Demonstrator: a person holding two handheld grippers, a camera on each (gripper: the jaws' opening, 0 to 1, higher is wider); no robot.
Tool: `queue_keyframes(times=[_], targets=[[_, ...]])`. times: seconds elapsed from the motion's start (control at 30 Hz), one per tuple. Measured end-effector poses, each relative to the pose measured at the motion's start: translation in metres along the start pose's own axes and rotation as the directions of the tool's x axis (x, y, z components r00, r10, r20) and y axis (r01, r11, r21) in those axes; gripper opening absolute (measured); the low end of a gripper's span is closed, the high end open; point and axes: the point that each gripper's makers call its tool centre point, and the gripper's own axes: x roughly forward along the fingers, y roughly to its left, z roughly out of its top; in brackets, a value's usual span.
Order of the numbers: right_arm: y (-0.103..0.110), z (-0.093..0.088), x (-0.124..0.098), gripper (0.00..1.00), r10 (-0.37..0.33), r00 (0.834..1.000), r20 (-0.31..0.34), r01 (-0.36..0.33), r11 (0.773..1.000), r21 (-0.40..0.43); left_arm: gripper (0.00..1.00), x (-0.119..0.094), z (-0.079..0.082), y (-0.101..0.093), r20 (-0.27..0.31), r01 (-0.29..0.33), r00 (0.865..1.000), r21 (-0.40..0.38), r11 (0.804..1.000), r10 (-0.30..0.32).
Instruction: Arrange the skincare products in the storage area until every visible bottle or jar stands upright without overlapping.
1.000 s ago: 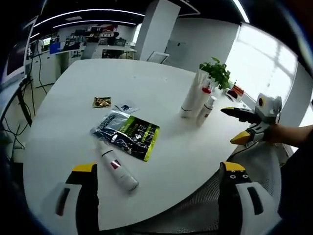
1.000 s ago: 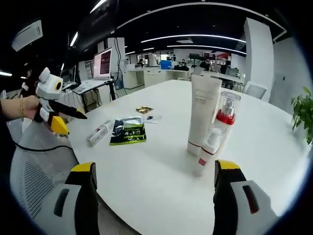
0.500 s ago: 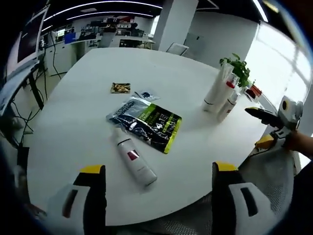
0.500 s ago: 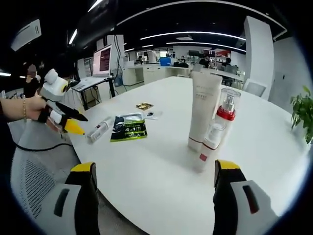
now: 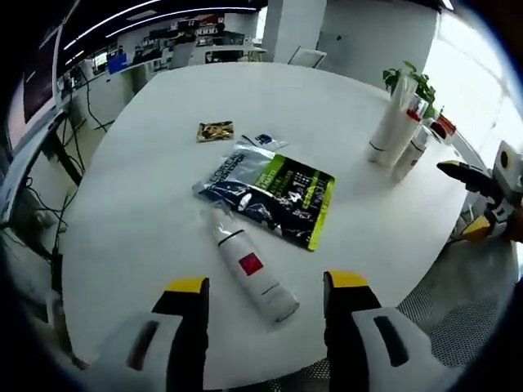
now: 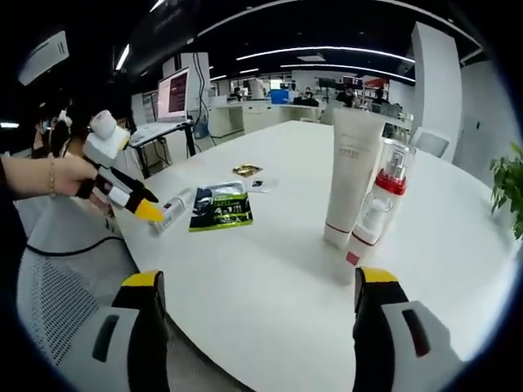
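A white bottle with a red label [image 5: 250,265] lies on its side on the white round table [image 5: 155,188]; the same bottle [image 6: 170,211] appears far left in the right gripper view. My left gripper [image 5: 267,287] hovers open just over its near end, one jaw on each side. A tall white tube [image 6: 350,174], a clear bottle with a red collar [image 6: 386,191] and a small white bottle [image 6: 360,243] stand upright together, and show far right as a cluster [image 5: 398,131] in the left gripper view. My right gripper [image 6: 258,282] is open, short of them.
A dark and green sachet pack [image 5: 274,193] lies beside the fallen bottle, with a small gold packet [image 5: 215,131] and a small blue-white packet [image 5: 262,140] beyond. A potted plant [image 5: 412,82] stands at the far edge. Mesh chairs [image 6: 57,298] sit by the table rim.
My left gripper has moved down and forward over the lying bottle, and its jaws have narrowed. The right gripper has barely moved.
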Motion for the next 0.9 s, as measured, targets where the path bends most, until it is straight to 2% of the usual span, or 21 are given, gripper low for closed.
queue_keyframes(times=[0.37,0.53,0.63,0.7,0.8,0.9], targets=[[0.015,0.000,0.014,0.93,0.062,0.998,-0.019,-0.062,0.998,-0.013,0.43,0.019,-0.003,0.015,-0.056,-0.064,0.996,0.036,0.997,0.066],[0.022,0.001,0.022,0.93,0.088,0.996,-0.032,-0.089,0.995,-0.039,0.41,0.020,-0.003,0.014,-0.069,-0.053,0.996,0.029,0.998,0.055],[0.026,0.005,0.025,0.93,0.097,0.995,-0.018,-0.097,0.995,-0.028,0.36,0.020,-0.002,0.014,-0.066,-0.049,0.996,0.038,0.998,0.052],[0.028,0.004,0.028,0.92,0.104,0.994,-0.022,-0.105,0.994,-0.030,0.36,0.023,-0.002,0.014,-0.070,-0.051,0.996,0.043,0.998,0.054],[0.030,0.004,0.029,0.92,0.113,0.993,-0.020,-0.114,0.993,-0.033,0.37,0.027,-0.002,0.013,-0.086,-0.063,0.994,0.085,0.994,0.070],[0.029,0.005,0.030,0.92,0.113,0.994,-0.010,-0.113,0.993,-0.020,0.33,0.030,-0.005,0.011,-0.099,-0.059,0.993,0.090,0.994,0.068]])
